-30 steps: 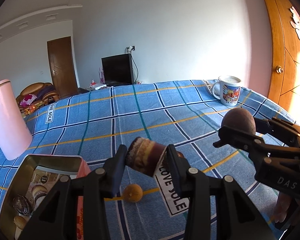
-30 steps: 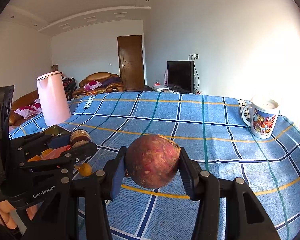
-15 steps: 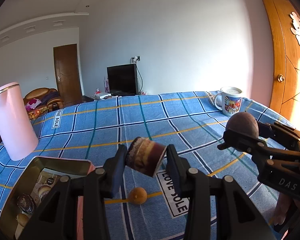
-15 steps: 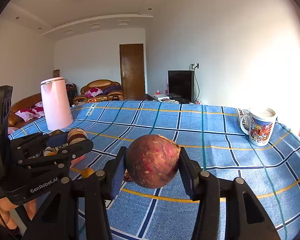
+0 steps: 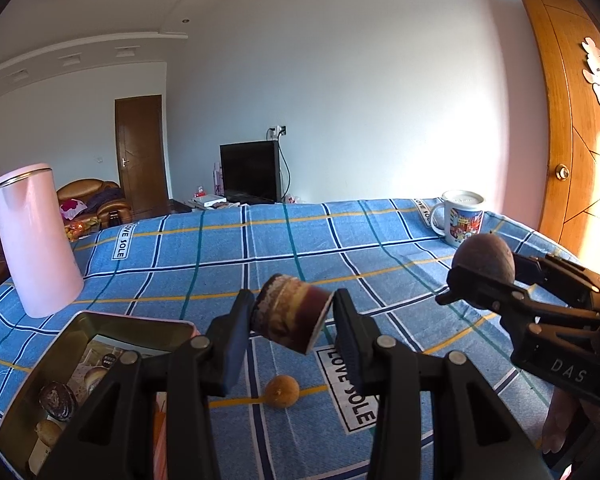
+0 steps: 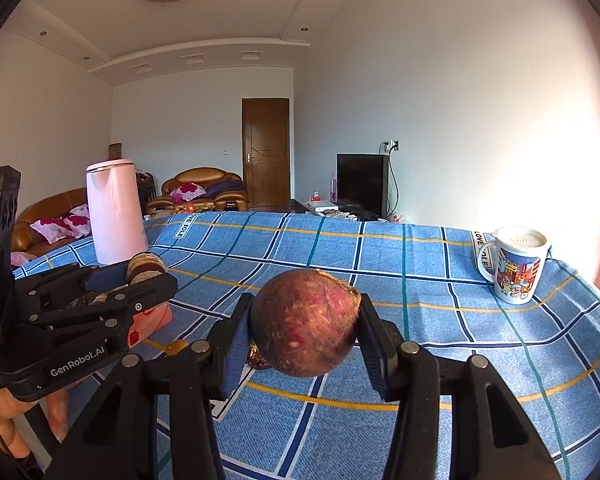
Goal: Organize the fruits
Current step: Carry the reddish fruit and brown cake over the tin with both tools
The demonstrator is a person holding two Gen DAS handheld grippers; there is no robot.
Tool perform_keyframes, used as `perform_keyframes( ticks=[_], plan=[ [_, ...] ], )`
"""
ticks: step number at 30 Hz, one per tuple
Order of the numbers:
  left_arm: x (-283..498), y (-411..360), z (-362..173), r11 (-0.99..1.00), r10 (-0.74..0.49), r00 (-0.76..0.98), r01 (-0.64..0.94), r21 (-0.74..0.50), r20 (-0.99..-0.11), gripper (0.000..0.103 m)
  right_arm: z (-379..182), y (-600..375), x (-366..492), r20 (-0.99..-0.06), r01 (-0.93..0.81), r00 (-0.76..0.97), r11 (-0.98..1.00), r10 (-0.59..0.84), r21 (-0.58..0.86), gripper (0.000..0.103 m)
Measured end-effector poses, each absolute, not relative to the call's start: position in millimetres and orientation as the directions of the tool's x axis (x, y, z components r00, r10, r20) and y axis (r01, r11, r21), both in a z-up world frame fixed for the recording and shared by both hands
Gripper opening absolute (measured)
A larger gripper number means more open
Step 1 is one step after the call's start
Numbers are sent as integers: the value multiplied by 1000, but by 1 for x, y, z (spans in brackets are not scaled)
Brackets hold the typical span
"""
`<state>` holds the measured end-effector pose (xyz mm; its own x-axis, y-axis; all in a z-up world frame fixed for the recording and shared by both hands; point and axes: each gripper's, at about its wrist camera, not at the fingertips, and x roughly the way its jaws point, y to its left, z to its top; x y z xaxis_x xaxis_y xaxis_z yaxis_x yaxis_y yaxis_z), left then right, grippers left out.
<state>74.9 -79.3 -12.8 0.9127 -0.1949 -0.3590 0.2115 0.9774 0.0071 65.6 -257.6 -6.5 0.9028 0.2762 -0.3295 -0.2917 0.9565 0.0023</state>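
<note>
My left gripper (image 5: 292,320) is shut on a dark brown cut fruit piece (image 5: 290,318) and holds it above the blue checked cloth; it also shows in the right wrist view (image 6: 146,270). My right gripper (image 6: 304,330) is shut on a round reddish-brown fruit (image 6: 304,328), also held in the air; it shows at the right of the left wrist view (image 5: 484,256). A small orange fruit (image 5: 282,390) lies on the cloth below the left gripper. An open metal tin (image 5: 80,320) with several items stands at the lower left.
A pink kettle (image 5: 36,240) stands at the left of the table. A printed mug (image 6: 518,266) stands at the far right corner. A small dark item (image 6: 256,358) lies on the cloth under the right gripper. A wooden door is at the right.
Both grippers have risen and tilted up, each still holding its fruit; the table sits lower in both views. The orange fruit has not moved.
</note>
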Motion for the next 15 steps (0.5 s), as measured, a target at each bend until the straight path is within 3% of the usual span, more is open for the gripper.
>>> perform_keyframes(
  ticks=[7, 15],
  plan=[
    [65, -55, -13, 979, -198, 908, 202, -27, -369, 43, -7, -243, 65, -352, -333, 882, 943, 314, 9, 51],
    [48, 14, -9, 993, -119, 914, 100, -70, -388, 43, -4, -185, 65, -396, -468, 806, 883, 441, 31, 51]
  ],
)
